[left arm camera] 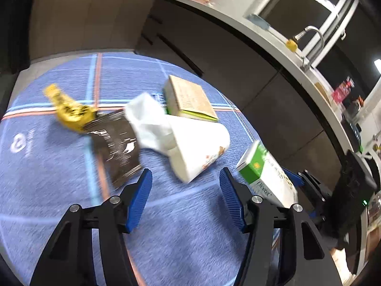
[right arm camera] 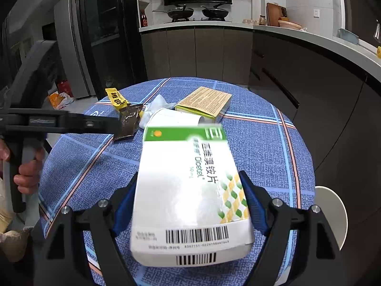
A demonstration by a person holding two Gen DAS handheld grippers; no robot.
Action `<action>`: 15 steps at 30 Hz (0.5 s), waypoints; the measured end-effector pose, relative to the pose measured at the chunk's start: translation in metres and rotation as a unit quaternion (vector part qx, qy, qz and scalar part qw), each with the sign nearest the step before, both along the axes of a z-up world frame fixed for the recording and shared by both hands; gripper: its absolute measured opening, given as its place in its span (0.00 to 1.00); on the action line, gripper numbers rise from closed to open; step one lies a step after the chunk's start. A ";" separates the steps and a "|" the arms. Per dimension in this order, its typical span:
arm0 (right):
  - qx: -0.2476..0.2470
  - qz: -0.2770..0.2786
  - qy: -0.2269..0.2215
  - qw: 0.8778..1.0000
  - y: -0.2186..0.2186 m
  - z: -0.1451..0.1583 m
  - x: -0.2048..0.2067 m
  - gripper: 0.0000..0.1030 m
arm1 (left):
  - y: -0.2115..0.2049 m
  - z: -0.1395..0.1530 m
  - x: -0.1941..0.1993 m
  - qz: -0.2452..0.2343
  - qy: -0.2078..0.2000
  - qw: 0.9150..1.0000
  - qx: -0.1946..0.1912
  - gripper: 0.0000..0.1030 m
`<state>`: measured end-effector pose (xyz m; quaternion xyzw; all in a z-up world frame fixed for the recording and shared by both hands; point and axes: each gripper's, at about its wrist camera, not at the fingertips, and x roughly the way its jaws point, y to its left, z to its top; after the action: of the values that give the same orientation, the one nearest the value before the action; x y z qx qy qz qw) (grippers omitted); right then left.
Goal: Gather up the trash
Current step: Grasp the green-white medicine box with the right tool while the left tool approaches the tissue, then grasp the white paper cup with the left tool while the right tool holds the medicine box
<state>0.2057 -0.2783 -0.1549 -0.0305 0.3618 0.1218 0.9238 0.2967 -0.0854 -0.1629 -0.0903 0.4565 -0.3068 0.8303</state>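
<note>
1. Right gripper (right arm camera: 190,205), bottom centre of the right wrist view: clenched on the white-and-green cardboard medicine box (right arm camera: 190,190). Blue pads press both long sides. Box is lifted clear of the round worktop with the blue plaid cloth (right arm camera: 262,147).
2. Left gripper (left arm camera: 185,197), bottom centre of the left wrist view: released, nothing between the blue pads. It hangs over the cloth, pointed at the pile.
3. Directly ahead of the left gripper: white paper cup lying on its side (left arm camera: 200,145), with crumpled white tissue (left arm camera: 147,121) at its mouth, touching it.
4. Left of the cup: dark brown foil sachet (left arm camera: 116,143), flat on the cloth, next to a crumpled yellow wrapper (left arm camera: 69,109) in the middle left of the frame.
5. Behind the cup, upper centre: flat tan-and-green cardboard box (left arm camera: 190,97), resting on the cloth and touching the tissue.
6. No bin visible in either view; can't tell where the trash goes.
7. Risks, my read:
   - Cup is on its side, so a push from one finger could roll it toward the worktop edge.
   - Thin cup wall may crush if squeezed hard.
   - Tissue could drop out on lift.
   - Sachet lies flat, so pads may slide over it.
   - Held medicine box sits close to the left gripper at the right of its frame; the two could collide.
</note>
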 end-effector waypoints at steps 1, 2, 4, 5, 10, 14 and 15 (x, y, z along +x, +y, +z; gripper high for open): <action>-0.003 -0.002 -0.002 1.000 -0.001 0.000 -0.003 0.77 | -0.006 -0.004 0.005 -0.002 0.004 1.000 0.005 0.54; -0.003 -0.002 -0.003 1.000 -0.002 0.002 -0.002 0.77 | -0.012 -0.008 0.011 -0.002 0.011 1.000 0.009 0.53; -0.001 -0.006 -0.007 1.000 -0.006 0.003 -0.007 0.76 | -0.021 -0.016 0.021 0.000 0.023 1.000 0.013 0.51; -0.001 -0.008 -0.007 1.000 -0.009 0.003 -0.008 0.76 | -0.024 -0.018 0.024 0.001 0.027 1.000 0.011 0.50; -0.002 -0.016 -0.003 1.000 -0.018 0.001 -0.013 0.76 | -0.038 -0.021 0.032 -0.009 0.039 0.999 0.001 0.42; 0.002 -0.021 0.010 1.000 -0.025 -0.005 -0.013 0.75 | -0.052 -0.025 0.036 -0.012 0.043 0.999 0.010 0.37; 0.004 -0.024 0.015 1.000 -0.027 -0.007 -0.013 0.75 | -0.055 -0.026 0.038 -0.013 0.044 0.999 0.012 0.36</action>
<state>0.1927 -0.3056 -0.1623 -0.0161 0.3760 0.1018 0.9209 0.3343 -0.1399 -0.1890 -0.0883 0.4973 -0.3078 0.8063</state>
